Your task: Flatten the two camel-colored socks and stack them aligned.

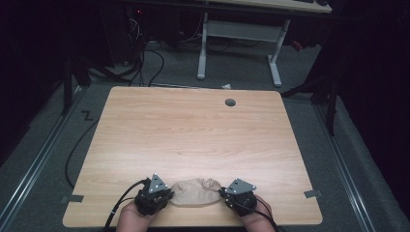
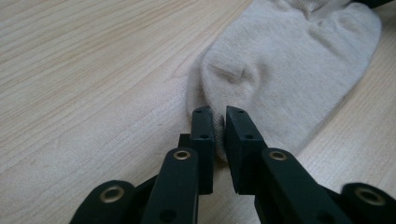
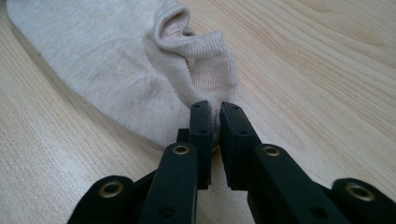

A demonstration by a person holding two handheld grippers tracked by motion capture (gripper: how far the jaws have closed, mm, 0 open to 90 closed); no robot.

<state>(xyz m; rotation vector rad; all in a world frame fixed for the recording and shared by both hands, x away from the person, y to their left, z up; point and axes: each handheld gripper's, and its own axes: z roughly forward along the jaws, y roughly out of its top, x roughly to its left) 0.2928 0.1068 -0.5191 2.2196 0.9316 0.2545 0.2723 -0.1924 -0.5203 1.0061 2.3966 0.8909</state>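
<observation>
A beige ankle sock (image 1: 196,192) lies flat on the wooden table (image 1: 193,130) near its front edge, between my two hands. My left gripper (image 1: 169,195) is at the sock's left end. In the left gripper view its jaws (image 2: 219,116) stand nearly together with a fold of the sock's (image 2: 289,60) rounded end pinched between the pads. My right gripper (image 1: 223,194) is at the right end. In the right gripper view its jaws (image 3: 213,112) stand close on the sock's (image 3: 116,60) cuff edge, beside the open mouth.
A round cable hole (image 1: 230,102) sits near the table's far edge. Two grey tape marks (image 1: 71,198) (image 1: 313,194) lie at the front corners. Beyond the table stand a white desk frame (image 1: 239,43) and cables (image 1: 150,63) on the grey floor.
</observation>
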